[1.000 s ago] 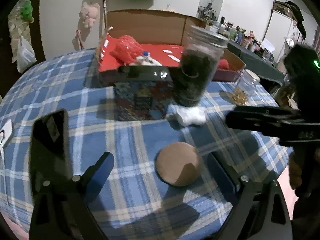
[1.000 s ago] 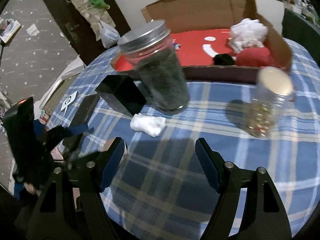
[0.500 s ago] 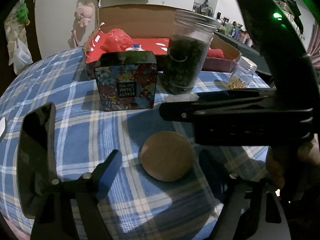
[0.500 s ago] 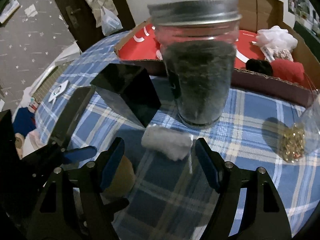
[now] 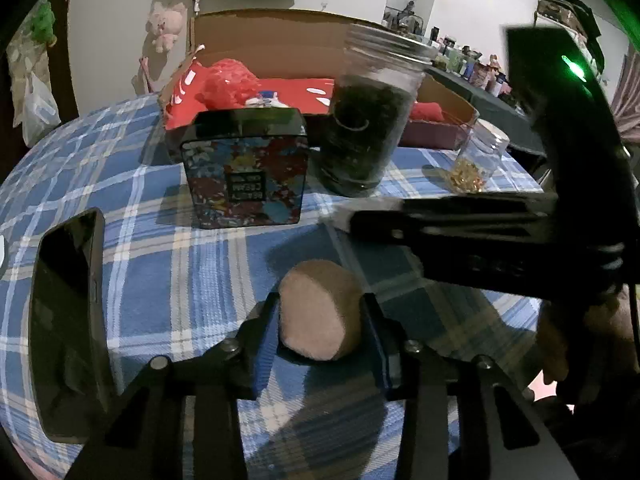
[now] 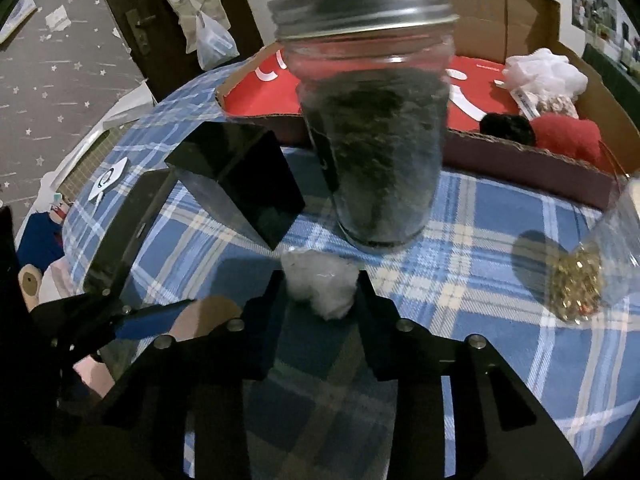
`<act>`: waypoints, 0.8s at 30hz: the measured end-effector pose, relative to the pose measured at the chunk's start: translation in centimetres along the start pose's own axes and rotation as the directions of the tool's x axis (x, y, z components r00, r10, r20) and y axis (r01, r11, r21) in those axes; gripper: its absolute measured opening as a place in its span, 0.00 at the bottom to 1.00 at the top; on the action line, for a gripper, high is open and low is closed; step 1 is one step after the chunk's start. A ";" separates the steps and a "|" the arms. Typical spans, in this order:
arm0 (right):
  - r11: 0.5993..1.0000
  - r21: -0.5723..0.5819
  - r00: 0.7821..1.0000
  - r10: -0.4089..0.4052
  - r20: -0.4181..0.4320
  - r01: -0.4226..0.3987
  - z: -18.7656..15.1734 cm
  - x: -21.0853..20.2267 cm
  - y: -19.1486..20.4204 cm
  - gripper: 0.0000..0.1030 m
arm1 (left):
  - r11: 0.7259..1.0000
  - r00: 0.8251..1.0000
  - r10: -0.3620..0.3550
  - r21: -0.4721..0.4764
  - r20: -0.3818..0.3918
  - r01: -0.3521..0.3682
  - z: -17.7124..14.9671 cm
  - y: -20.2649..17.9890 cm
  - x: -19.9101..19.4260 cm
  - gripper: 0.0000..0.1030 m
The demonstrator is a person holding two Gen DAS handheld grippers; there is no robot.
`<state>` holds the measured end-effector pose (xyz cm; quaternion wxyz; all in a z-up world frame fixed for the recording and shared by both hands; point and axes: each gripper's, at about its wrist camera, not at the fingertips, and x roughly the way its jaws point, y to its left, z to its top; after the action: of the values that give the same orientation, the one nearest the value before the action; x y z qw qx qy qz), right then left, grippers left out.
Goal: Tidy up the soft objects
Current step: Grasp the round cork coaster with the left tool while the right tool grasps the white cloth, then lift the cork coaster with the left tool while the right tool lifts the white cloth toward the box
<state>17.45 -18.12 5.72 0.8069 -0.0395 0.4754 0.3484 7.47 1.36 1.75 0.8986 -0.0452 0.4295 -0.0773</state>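
Left of the tall dark-filled jar (image 5: 370,120), my left gripper (image 5: 320,322) pinches a tan round sponge (image 5: 320,316) over the plaid tablecloth (image 5: 140,280); just before that jar, my right gripper (image 6: 320,292) squeezes a white cotton wad (image 6: 320,284).

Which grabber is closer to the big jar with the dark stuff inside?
The right gripper. It is shut on the white cotton ball just in front of the big jar. The left gripper squeezes the brown sponge farther back from it.
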 end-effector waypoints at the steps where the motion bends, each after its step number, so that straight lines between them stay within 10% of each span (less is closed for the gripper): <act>1: 1.000 0.005 1.000 0.004 0.002 -0.004 -0.1 -0.2 -0.1 0.31 | 1.000 1.000 0.002 -0.002 -0.002 -0.002 0.1 0.1 0.0 0.40; 24: 0.998 0.055 1.000 0.024 0.007 -0.024 -3.5 -4.6 -2.2 0.31 | 1.000 1.000 0.007 0.008 -0.002 -0.007 0.7 -0.6 -0.4 0.24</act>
<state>14.76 -23.62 6.84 0.8049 -0.0106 0.4827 0.3451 7.74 0.88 2.63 0.8986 -0.0399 0.4304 -0.0760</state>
